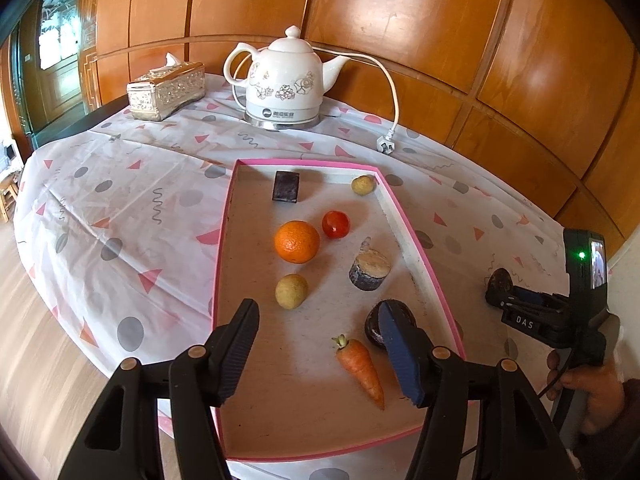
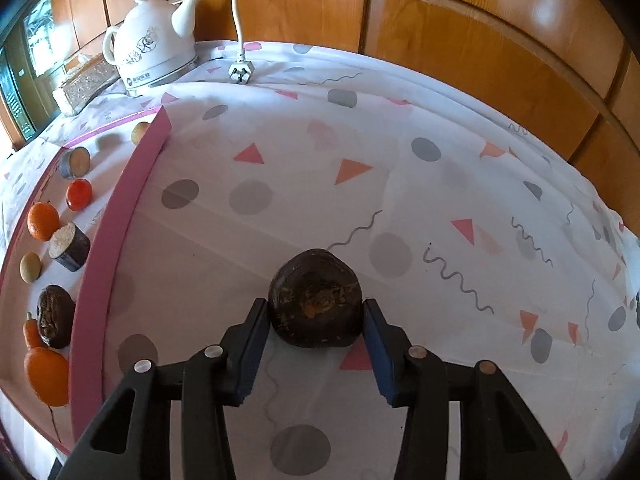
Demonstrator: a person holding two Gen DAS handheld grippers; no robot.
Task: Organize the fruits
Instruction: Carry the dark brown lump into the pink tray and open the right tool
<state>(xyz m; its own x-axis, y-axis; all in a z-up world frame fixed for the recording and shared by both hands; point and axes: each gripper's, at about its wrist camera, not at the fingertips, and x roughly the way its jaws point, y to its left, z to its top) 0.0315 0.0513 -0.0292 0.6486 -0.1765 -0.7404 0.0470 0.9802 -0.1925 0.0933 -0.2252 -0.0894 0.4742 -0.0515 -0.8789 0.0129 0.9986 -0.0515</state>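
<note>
A dark brown, wrinkled fruit (image 2: pixel 315 300) sits on the patterned tablecloth (image 2: pixel 400 184), out to the right of the pink-rimmed tray (image 1: pixel 224 240). The right gripper (image 2: pixel 315 312) comes down on it steeply from above, one finger on each side. The left pad (image 2: pixel 256 344) sits right against the fruit's flank and the blue right pad (image 2: pixel 378 344) meets its other side, so the jaws look clamped on it, the fruit resting on the cloth. From the left wrist view the same gripper (image 1: pixel 498 290) is seen side-on at the fruit, with the person's hand (image 1: pixel 588 392) wrapped round the handle below it.

The left gripper (image 1: pixel 320 352) hangs tilted down over the near end of the tray, its jaws standing well apart with nothing between them. Beneath and beyond it the tray holds a carrot (image 1: pixel 362 372), another dark wrinkled fruit (image 1: pixel 374 326) partly behind the blue pad, a pale round fruit (image 1: pixel 292 291), an orange (image 1: pixel 297 241), a small red fruit (image 1: pixel 336 224), a stubby cut cylinder with a dark skin (image 1: pixel 369 270), a dark block (image 1: pixel 286 186) and a second small pale fruit (image 1: pixel 363 184) in the far corner.

At the back of the table, by the wood-panelled wall (image 1: pixel 440 20), stand a white flowered kettle (image 1: pixel 284 80), with its cord's plug (image 1: pixel 385 145) lying loose on the cloth, and a silvery tissue box (image 1: pixel 166 90).
</note>
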